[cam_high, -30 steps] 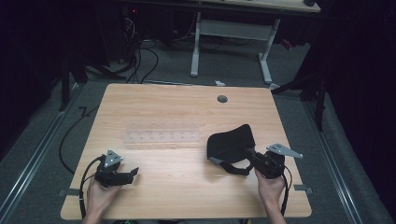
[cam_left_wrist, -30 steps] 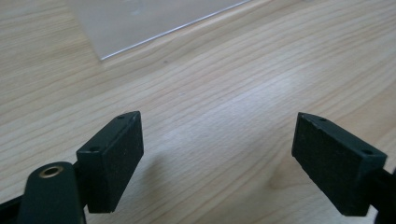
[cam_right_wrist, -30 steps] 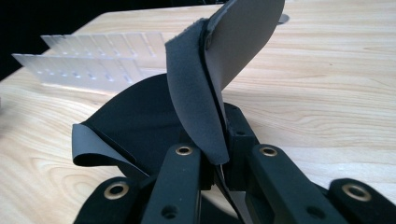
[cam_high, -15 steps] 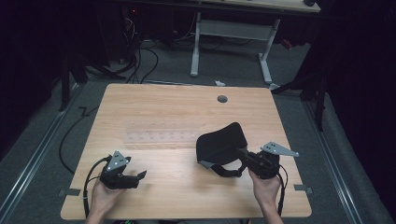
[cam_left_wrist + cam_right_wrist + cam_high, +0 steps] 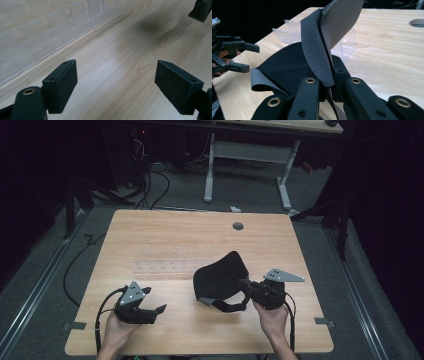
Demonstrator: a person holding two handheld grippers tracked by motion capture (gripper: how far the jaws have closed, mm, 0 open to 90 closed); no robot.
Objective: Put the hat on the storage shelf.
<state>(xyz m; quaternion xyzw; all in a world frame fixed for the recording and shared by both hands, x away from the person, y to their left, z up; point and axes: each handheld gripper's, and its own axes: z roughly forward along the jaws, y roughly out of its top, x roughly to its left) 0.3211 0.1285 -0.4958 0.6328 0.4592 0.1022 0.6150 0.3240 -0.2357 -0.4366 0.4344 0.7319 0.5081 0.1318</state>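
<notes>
My right gripper (image 5: 246, 287) is shut on a black, grey-lined fabric piece (image 5: 220, 277) with a strap and holds it up over the right half of the table. In the right gripper view the jaws (image 5: 329, 80) pinch an upright fold of the fabric (image 5: 287, 65), which droops to the left. My left gripper (image 5: 159, 312) hovers low near the front left, open and with nothing in it. The left gripper view has its two pads (image 5: 117, 82) wide apart over bare wood. The left gripper (image 5: 244, 57) also appears at the left edge of the right gripper view.
A clear plastic divided tray (image 5: 170, 262) lies flat at the table's middle, just beyond both grippers; its edge (image 5: 37, 32) runs close ahead of the left jaws. A round cable hole (image 5: 238, 226) sits near the far edge. The wooden table (image 5: 300, 330) stands on dark floor with cables.
The right gripper has carried the fabric up and to the left, and more of it now hangs free. The left gripper has moved right and a little up.
</notes>
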